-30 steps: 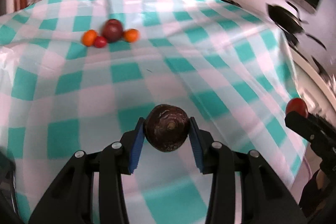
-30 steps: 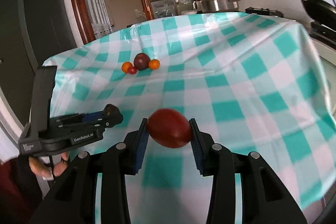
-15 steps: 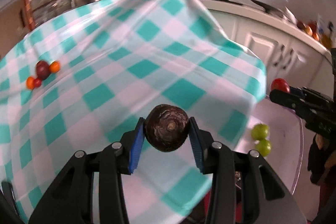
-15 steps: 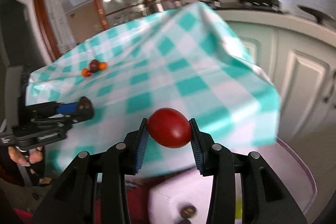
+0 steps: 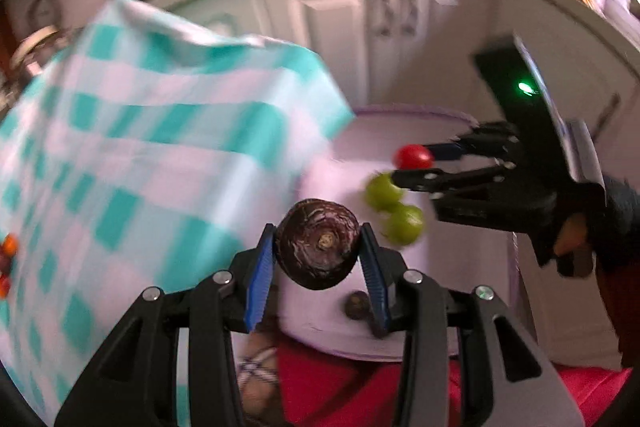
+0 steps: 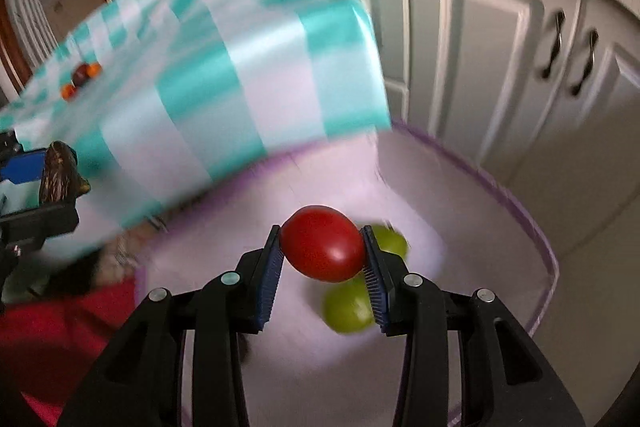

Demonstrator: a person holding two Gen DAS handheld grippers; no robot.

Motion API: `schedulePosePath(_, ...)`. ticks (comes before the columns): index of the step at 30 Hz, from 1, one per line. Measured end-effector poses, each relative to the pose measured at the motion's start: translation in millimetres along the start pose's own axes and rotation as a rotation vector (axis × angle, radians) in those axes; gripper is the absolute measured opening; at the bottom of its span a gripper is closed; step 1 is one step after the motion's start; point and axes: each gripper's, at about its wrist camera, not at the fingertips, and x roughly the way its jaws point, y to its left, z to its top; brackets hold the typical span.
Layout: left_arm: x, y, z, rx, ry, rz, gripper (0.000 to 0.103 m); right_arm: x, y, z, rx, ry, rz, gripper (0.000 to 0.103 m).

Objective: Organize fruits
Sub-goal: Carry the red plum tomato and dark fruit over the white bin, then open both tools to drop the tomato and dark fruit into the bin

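Our left fingers [image 5: 318, 255] are closed on a dark brown round fruit [image 5: 318, 245], pinching it from both sides between the blue pads [image 5: 258, 267]. Our right fingers [image 6: 322, 261] are clamped on a red tomato [image 6: 323, 243]. Both fruits hang in the air above a pale pink tub [image 6: 536, 239] with a purple rim, which sits below the bench's near corner. Two green fruits [image 6: 348, 305] lie in the tub, just under the tomato, beside each other. A small dark fruit [image 5: 357, 303] also rests in the tub near its close wall. The checked cloth [image 6: 224, 67] drapes over the bench corner; far back on it sits a cluster of small orange and dark red fruits [image 6: 82, 77].
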Motion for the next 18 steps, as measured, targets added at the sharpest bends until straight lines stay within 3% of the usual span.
schedulePosePath(5,65,-20,-7,0.047,0.17,-0.049,0.042,23,-10,-34,-0.04,0.156,-0.024,0.039)
schedulePosePath(8,117,-20,-13,0.043,0.297,-0.052,0.042,35,-5,-53,-0.073,0.26,0.009,0.039)
schedulePosePath(11,159,-16,-16,0.041,0.376,-0.054,0.042,45,6,-66,-0.117,0.336,0.031,0.039)
schedulePosePath(18,206,-20,-37,0.055,0.464,-0.082,0.042,82,36,-93,-0.281,0.511,-0.029,0.039)
